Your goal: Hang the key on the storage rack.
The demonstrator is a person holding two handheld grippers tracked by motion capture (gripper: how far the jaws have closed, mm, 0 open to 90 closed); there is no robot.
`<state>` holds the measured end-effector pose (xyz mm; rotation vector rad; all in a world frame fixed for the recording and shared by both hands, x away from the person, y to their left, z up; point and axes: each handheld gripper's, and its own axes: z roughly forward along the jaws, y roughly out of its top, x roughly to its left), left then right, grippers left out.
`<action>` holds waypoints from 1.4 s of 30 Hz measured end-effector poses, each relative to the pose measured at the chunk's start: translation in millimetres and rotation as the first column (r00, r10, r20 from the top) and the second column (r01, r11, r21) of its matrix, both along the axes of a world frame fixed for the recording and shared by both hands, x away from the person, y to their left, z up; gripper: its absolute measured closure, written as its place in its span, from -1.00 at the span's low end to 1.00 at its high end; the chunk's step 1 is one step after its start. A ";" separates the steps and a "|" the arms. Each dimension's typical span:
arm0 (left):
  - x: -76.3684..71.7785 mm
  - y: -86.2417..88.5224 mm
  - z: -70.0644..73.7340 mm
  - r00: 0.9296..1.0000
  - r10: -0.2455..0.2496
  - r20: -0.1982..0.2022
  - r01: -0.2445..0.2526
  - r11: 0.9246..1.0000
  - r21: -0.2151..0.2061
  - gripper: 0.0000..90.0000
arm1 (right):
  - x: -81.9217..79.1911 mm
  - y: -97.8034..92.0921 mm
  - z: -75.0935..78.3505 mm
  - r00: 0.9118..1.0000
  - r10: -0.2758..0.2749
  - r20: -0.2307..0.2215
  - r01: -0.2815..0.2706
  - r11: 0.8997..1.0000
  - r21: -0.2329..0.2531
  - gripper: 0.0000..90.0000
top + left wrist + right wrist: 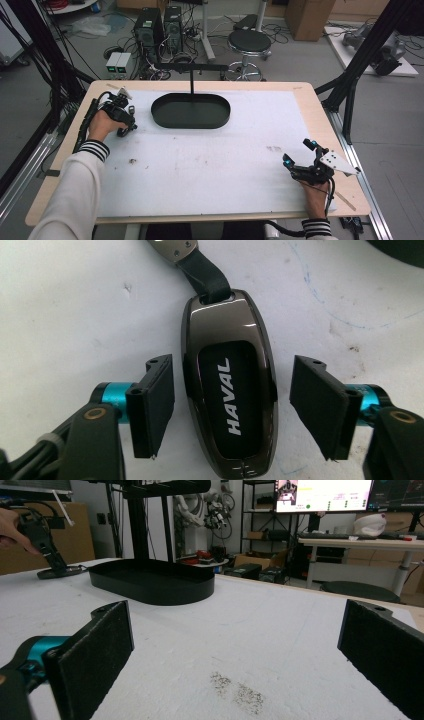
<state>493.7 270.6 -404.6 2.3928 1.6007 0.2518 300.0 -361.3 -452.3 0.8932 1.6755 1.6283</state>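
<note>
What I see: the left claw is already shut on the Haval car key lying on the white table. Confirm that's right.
Not quite. The left claw is open, not shut: in the left gripper view its two pads stand apart on either side of the car key, with a gap showing on each side. The key does lie on the white table, with Haval printed on it.

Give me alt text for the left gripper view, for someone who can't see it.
A glossy dark car key fob marked HAVAL lies on a white table surface between the open jaws of the left gripper, neither pad touching it. A black strap runs from its top end to a metal piece.
</note>
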 end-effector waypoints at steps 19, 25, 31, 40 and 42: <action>0.5 -0.5 -3.1 1.000 0.014 -0.003 -0.014 1.000 0.028 0.08 | -0.6 0.2 0.0 1.000 -0.001 -0.007 0.001 1.000 -0.001 -0.99; -1.8 0.8 3.3 0.999 0.012 0.038 -0.013 1.000 0.020 0.08 | -0.7 0.4 0.0 1.000 0.000 -0.007 0.000 1.000 -0.001 -0.99; -6.9 4.6 16.2 0.995 0.008 0.098 -0.006 1.000 -0.016 0.08 | -0.6 0.5 0.1 1.000 -0.001 -0.006 0.001 1.000 -0.002 -0.99; -16.9 11.0 40.0 0.983 0.009 0.181 0.012 0.994 -0.112 0.08 | -0.6 0.7 0.0 1.000 0.000 -0.005 0.000 1.000 -0.001 -0.99; -19.7 10.7 43.8 0.979 -0.006 0.205 0.030 0.993 -0.113 0.08 | -0.7 0.7 0.1 1.000 0.001 -0.007 -0.001 1.000 0.000 -0.99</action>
